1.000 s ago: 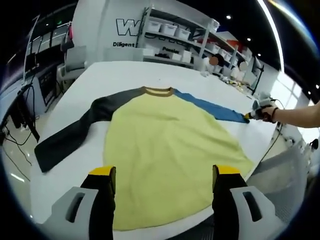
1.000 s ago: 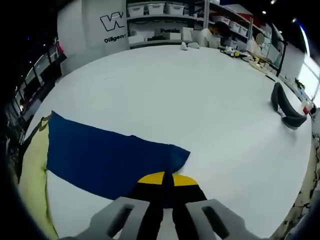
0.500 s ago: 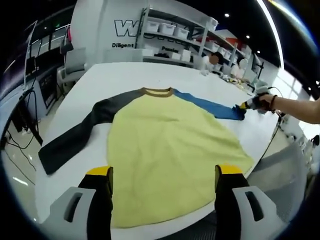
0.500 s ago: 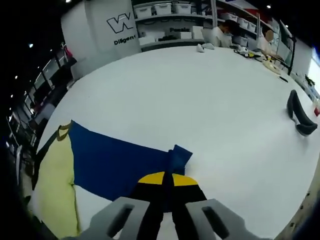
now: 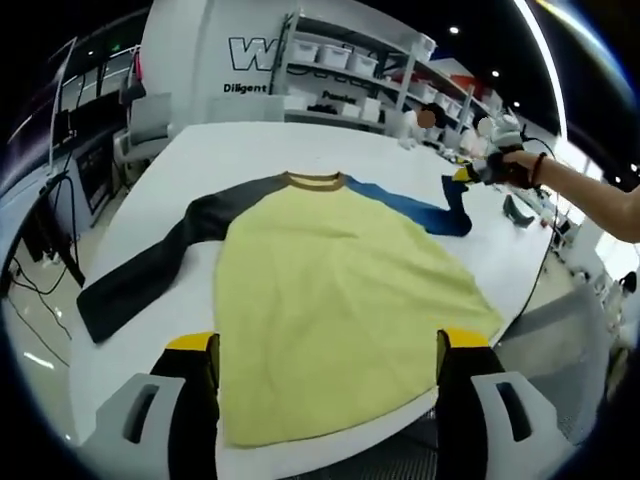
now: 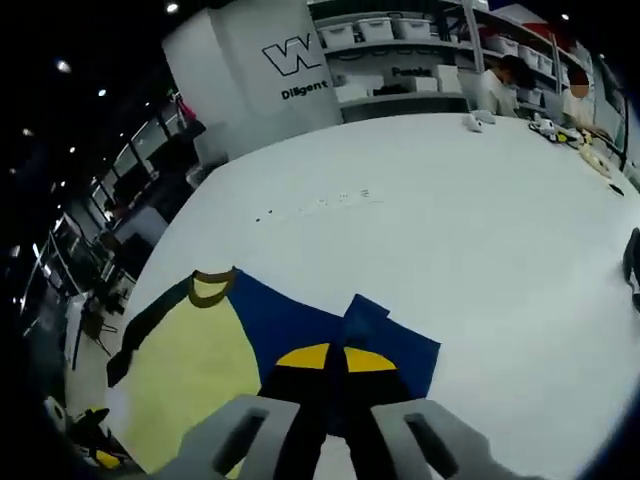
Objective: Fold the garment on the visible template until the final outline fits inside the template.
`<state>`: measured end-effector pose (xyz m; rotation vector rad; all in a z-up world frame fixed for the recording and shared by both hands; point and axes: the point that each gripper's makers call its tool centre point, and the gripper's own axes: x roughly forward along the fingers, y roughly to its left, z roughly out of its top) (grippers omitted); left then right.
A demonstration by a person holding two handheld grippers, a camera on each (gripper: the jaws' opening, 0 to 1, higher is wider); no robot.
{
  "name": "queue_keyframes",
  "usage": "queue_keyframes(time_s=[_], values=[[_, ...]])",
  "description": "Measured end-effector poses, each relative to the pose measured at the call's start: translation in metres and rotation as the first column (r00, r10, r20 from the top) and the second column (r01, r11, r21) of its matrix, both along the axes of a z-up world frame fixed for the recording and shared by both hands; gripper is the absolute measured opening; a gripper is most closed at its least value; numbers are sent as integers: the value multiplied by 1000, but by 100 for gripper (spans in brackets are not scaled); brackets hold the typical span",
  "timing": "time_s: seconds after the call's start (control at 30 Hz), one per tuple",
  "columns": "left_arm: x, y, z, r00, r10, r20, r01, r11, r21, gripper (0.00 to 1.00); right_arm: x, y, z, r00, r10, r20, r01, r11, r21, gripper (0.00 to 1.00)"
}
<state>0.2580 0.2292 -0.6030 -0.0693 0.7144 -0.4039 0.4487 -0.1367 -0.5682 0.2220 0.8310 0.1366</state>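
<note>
With the garment (image 5: pixel 340 290) spread flat on the white desk (image 6: pixel 480 230), its blue sleeve (image 6: pixel 390 335) is pinched in the right hand-held gripper (image 6: pixel 335 385) and best carried low across the yellow body, while the left hand-held gripper (image 5: pixel 325 350) hovers wide, empty, at the hem.

A wide white worktop (image 5: pixel 250 150) stretches back to metal shelves (image 5: pixel 350 75) stacked with white bins (image 5: pixel 320 52). Beside the shelves stands a white wall (image 6: pixel 270 70) with dark lettering. A dark curved object (image 6: pixel 632 265) lies on the worktop near its far edge. Cables (image 5: pixel 40 265) hang beside the worktop.
</note>
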Motion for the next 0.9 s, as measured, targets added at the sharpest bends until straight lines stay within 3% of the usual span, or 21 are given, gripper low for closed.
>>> queue_keyframes(time_s=[0.27,0.5,0.7,0.9], values=[[0,0,0,1000,7,3,-7,1000,3,96,12,54,7,996,93,4,-93,995,21,0],[0,0,-1,1000,19,9,-19,1000,-3,98,19,104,11,977,212,9,-212,977,7,0],[3,5,4,998,48,39,-47,999,-12,99,26,139,16,964,266,21,-266,964,9,0],[2,3,3,999,42,32,-41,999,-12,99,33,173,22,954,296,47,-296,955,12,0]])
